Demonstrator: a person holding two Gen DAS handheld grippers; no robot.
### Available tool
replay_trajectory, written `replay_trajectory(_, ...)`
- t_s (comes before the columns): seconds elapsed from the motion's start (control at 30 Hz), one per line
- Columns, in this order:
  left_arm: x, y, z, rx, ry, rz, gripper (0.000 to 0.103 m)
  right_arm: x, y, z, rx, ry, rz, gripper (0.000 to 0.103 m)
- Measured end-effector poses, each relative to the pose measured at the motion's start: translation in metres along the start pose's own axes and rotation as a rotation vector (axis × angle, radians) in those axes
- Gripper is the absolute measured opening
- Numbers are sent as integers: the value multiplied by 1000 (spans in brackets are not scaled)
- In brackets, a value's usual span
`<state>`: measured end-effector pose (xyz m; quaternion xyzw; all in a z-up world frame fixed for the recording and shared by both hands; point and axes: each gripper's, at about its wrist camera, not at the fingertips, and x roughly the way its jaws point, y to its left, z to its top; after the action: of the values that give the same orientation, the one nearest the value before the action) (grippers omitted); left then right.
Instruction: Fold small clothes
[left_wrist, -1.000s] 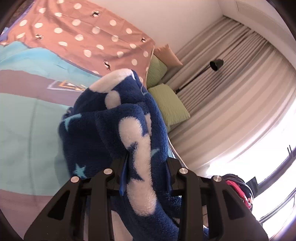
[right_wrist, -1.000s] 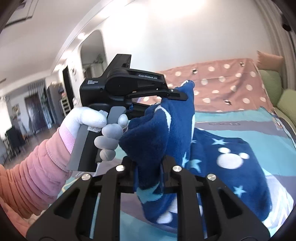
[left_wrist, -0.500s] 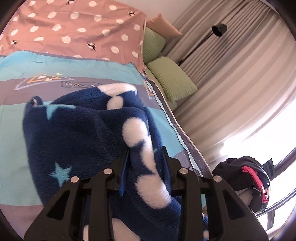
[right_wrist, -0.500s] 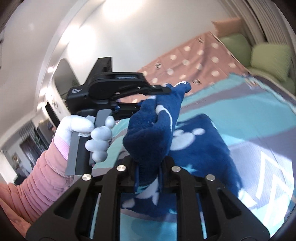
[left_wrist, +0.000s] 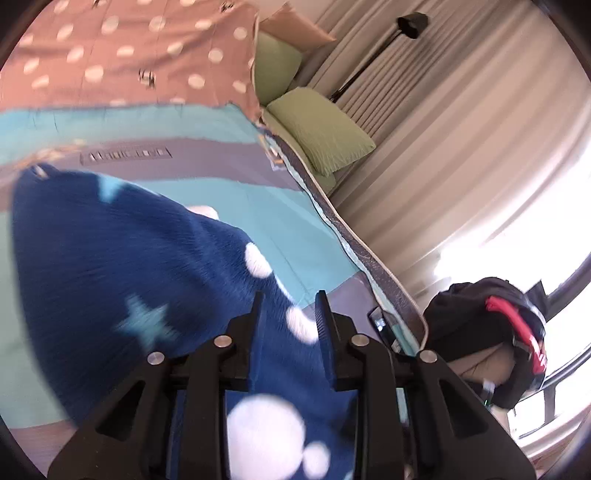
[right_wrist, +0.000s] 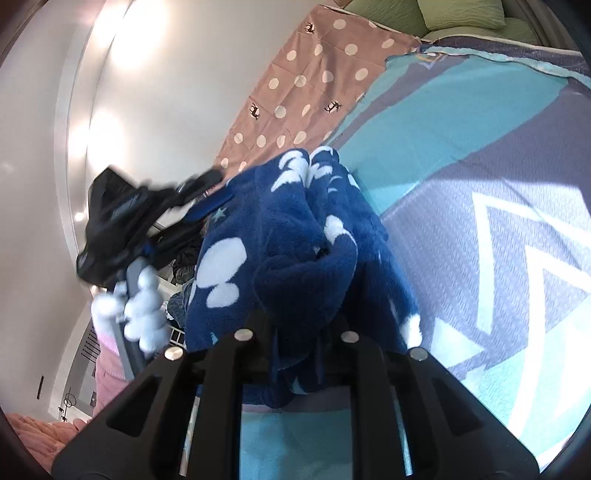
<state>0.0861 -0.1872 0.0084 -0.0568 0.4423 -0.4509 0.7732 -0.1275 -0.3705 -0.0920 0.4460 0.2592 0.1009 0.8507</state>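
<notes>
Best done by keeping both corners of the blue fleece garment (left_wrist: 140, 266) pinched while lowering, so that the held edge lands square on the layer already spread on the bed (left_wrist: 229, 199) rather than bunched. Worth drawing the two grips slightly apart to take out slack before setting down, and letting go only once the fabric lies flat on the turquoise-and-grey bedspread (right_wrist: 461, 155). Left tongs (left_wrist: 288, 314) closing a touch tighter at this moment, with a fold of the star-and-dot fleece between the jaws; clenched on it, seemingly, though blurred. Right tongs (right_wrist: 299, 332) likewise clamped on a thick wad of the same garment (right_wrist: 295, 236), which rises bunched above the jaws and hangs toward the bed. Left tongs angled down over the bed, looking toward the green pillows (left_wrist: 317, 125) and the curtain (left_wrist: 461, 129). Right tongs tipped less steeply and rolled, so that the bed runs slantwise across its view. Gloved left hand (right_wrist: 144, 314) wrapped round the handle, pink sleeve (right_wrist: 107, 365) below it, left tongs' black body (right_wrist: 122, 218) just beside the fleece. Risk, as a judgement: thick pile slipping if loosened early.
</notes>
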Motion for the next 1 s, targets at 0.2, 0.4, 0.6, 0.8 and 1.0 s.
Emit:
replay_trajectory(0.2, -29, 10, -38, 166, 16, 131, 41, 7, -15, 0, 46, 47, -26, 32)
replay_trajectory(0.4, 10, -3, -73, 407, 43, 356, 46, -19, -10, 4, 15, 0, -134, 41)
replay_trajectory(0.6, 24, -1, -59, 392, 82, 310, 47, -43, 15, 13, -97, -92, -201, 20)
replay_trajectory(0.8, 29, 0, -62, 391, 86, 294, 47, -3, 41, 12, -190, 5, -188, 16)
replay_trajectory(1.0, 40, -3, -71, 447, 54, 304, 48, 21, -30, 6, 10, 57, -137, 0)
